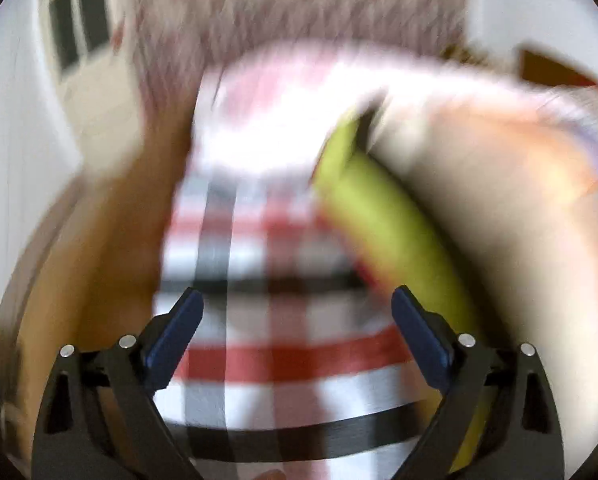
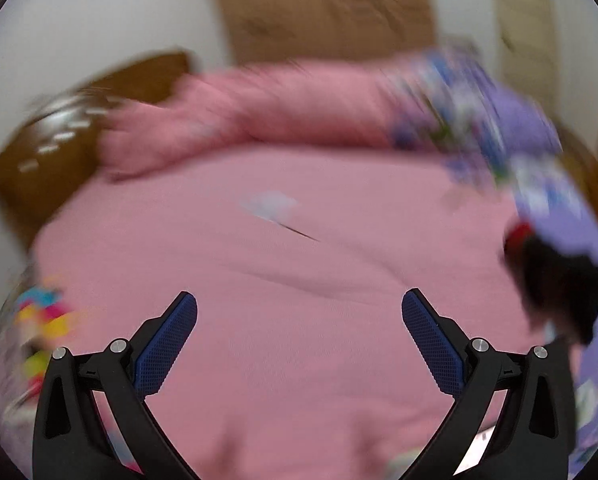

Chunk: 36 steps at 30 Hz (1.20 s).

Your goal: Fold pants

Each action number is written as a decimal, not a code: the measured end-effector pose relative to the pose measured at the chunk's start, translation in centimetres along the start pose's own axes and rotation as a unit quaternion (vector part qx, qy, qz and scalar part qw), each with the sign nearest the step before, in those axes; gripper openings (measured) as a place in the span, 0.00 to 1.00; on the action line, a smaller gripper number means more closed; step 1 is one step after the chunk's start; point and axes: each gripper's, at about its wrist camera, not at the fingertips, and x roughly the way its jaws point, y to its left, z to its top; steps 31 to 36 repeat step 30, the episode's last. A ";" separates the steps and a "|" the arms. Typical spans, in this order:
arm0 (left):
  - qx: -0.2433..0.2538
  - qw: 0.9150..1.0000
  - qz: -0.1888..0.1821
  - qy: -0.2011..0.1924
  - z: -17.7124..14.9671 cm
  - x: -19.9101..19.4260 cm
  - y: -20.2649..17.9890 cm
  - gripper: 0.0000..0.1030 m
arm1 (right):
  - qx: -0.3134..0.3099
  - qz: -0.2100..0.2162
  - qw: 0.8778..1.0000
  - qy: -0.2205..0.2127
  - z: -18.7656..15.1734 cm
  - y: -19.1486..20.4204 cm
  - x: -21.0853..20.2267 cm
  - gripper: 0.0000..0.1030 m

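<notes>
Over plaid cloth (image 1: pixel 283 360) | left gripper (image 1: pixel 297 300) open | right gripper (image 2: pixel 299 304) open

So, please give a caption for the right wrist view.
Open right gripper above a pink bedsheet, purple floral fabric at right.

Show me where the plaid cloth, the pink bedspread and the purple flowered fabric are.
plaid cloth (image 1: pixel 283 356): left wrist view, on a red stripe between the fingers.
pink bedspread (image 2: pixel 299 264): right wrist view, on its flat middle.
purple flowered fabric (image 2: pixel 511 120): right wrist view, on its upper purple part.
</notes>
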 end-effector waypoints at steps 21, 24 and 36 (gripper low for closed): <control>0.270 0.852 -0.437 -0.103 -15.3 -36.0 -11.0 0.99 | -0.361 0.404 0.840 0.006 -21.4 18.9 -28.5 0.96; 0.284 0.849 -0.432 -0.112 -15.9 -35.9 -10.4 0.99 | -0.362 0.415 0.835 -0.009 -22.1 18.1 -29.8 0.96; 0.285 0.854 -0.423 -0.107 -16.4 -35.2 -10.2 0.99 | -0.355 0.429 0.830 -0.015 -22.6 18.2 -30.8 0.96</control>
